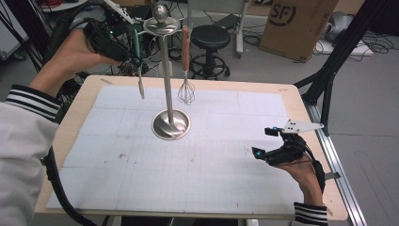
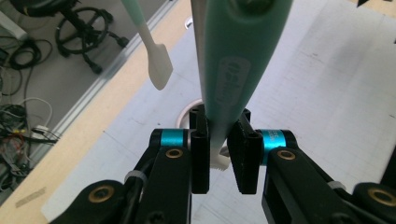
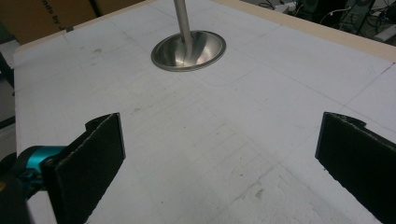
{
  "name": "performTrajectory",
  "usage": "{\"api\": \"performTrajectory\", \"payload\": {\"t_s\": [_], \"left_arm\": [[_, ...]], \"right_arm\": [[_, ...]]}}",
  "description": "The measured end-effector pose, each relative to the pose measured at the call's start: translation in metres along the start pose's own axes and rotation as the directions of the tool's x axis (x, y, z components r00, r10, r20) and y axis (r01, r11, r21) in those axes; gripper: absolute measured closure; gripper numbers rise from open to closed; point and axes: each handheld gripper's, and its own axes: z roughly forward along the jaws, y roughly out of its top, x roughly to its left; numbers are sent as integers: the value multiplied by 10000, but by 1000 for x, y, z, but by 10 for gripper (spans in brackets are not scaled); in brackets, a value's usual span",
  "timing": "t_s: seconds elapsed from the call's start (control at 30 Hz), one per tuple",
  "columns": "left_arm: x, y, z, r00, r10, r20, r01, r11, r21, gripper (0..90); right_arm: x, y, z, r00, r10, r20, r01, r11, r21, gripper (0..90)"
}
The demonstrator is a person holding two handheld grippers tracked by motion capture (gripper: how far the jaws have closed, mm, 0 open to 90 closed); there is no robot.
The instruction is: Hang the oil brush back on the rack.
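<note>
I have a wooden table (image 1: 308, 110) in front of me, most of it covered by a white gridded mat (image 1: 211, 160) with scuffs and faint pencil lines. Behind it the room is cluttered: a black stool (image 1: 210, 40), a cardboard box (image 1: 296, 23), cables on a grey floor.

Near the mat's far middle stands a steel utensil stand (image 1: 170, 123), round base and thin pole, with a whisk (image 1: 186, 89) hanging from its top ring (wooden handle, wire head clear of the mat).

From the high view my left gripper (image 1: 126, 57) is raised beside the stand's top, with a mint-green utensil (image 1: 137, 47) hanging there. The left gripper view fills in the detail: the jaws are closed nearly together and pinch that utensil's handle, and a second pale spatula (image 2: 156, 65) hangs just beside it.

My right gripper (image 1: 263, 141) rests low on the mat's right side; the right gripper view shows its pads (image 3: 88, 158) spread wide with only mat between them.
</note>
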Motion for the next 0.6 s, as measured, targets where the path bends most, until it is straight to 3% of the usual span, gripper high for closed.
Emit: {"api": "performTrajectory", "payload": {"t_s": [0.13,0.6], "left_arm": [[1,1,-1,9998,-108,-157,110,9999,106,795],[3,0,3,10000,10,68,-8,9996,-270,795]], "right_arm": [[0,0,0,10000,72,-7,-72,10000,-4,2],[-2,-1,-1,9999,126,15,-126,9999,-41,3]]}}
